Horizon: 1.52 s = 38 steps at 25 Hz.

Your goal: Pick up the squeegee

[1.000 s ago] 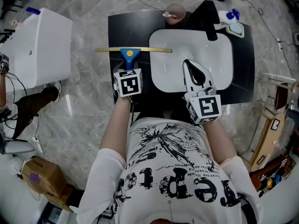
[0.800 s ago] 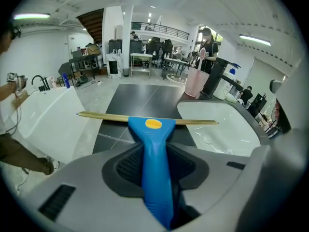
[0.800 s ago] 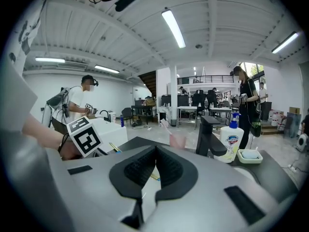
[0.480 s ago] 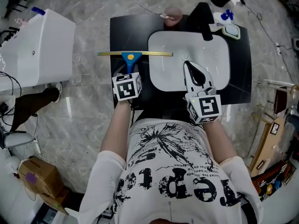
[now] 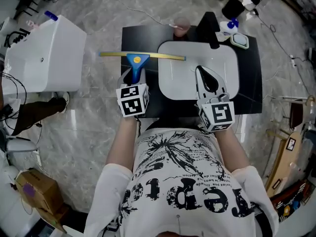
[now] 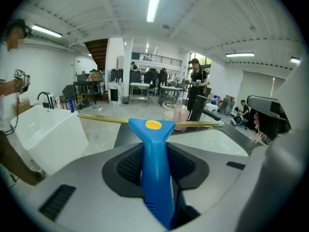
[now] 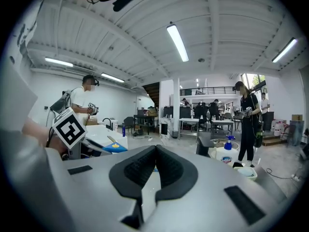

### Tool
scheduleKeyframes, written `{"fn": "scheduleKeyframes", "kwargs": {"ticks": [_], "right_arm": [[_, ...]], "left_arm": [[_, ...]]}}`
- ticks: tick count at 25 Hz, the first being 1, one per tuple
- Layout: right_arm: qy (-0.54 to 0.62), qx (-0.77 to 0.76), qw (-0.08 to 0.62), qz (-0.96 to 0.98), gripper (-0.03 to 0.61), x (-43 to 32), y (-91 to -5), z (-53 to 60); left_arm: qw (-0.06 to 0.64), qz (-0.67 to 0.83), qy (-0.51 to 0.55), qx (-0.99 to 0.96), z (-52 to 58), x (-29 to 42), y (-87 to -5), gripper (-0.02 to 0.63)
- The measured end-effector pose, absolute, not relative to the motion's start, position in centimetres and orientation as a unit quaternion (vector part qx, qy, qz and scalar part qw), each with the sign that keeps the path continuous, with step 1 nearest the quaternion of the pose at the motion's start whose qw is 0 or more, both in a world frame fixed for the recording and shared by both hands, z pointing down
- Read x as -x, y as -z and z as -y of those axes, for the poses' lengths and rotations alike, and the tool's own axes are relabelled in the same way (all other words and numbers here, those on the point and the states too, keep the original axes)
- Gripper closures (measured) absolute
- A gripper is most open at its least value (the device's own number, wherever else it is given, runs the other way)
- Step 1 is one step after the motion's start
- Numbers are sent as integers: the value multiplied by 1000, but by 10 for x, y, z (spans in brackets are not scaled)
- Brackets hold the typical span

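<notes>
The squeegee (image 5: 140, 57) has a blue handle and a long brass-coloured blade. My left gripper (image 5: 133, 77) is shut on the handle and holds the squeegee above the left part of the black table (image 5: 249, 83). The blade lies crosswise, and its left end reaches past the table edge. In the left gripper view the blue handle (image 6: 155, 173) runs up between the black pads (image 6: 128, 166) of the left gripper (image 6: 155, 151), with the blade (image 6: 96, 117) level ahead. My right gripper (image 5: 206, 79) hovers over the white sink (image 5: 173, 80), shut and empty. In the right gripper view the right gripper (image 7: 155, 151) has its pads meeting at the tip.
On the table's far edge stand a black faucet (image 5: 210, 23), a pink cup (image 5: 181, 24), a spray bottle (image 5: 228, 26) and a small dish (image 5: 240, 41). A big white box (image 5: 44, 53) stands on the floor to the left. People stand in the room beyond.
My left gripper has risen with the squeegee still clamped in it. The right gripper has lifted a little over the sink, still shut.
</notes>
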State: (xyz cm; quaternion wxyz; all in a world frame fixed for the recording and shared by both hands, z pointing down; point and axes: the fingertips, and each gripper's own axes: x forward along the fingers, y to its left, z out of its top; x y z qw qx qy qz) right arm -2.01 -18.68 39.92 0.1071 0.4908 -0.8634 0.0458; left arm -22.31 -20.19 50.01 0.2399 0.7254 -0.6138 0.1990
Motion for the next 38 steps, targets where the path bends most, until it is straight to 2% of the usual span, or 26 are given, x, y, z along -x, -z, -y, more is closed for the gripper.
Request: {"fn": "scheduleKeyframes", "kwargs": {"ticks": [7,20,27,38], "right_arm": [[-18,-502,62,863,565,16,-348,178],[45,-484,36,873,563,27,-289,161],[76,-492,12,867,565,24,-268,159],[68,-471,30,879,566,32,-280,153]], "left_arm": [[160,628,-141,-749,199,227,-413,476],[8,627,-52,-777,176,232,-284,476],[-15,624,-26,-781,171,232,-260,476],[-6,614,-33,-789,168,227,-271,476]]}}
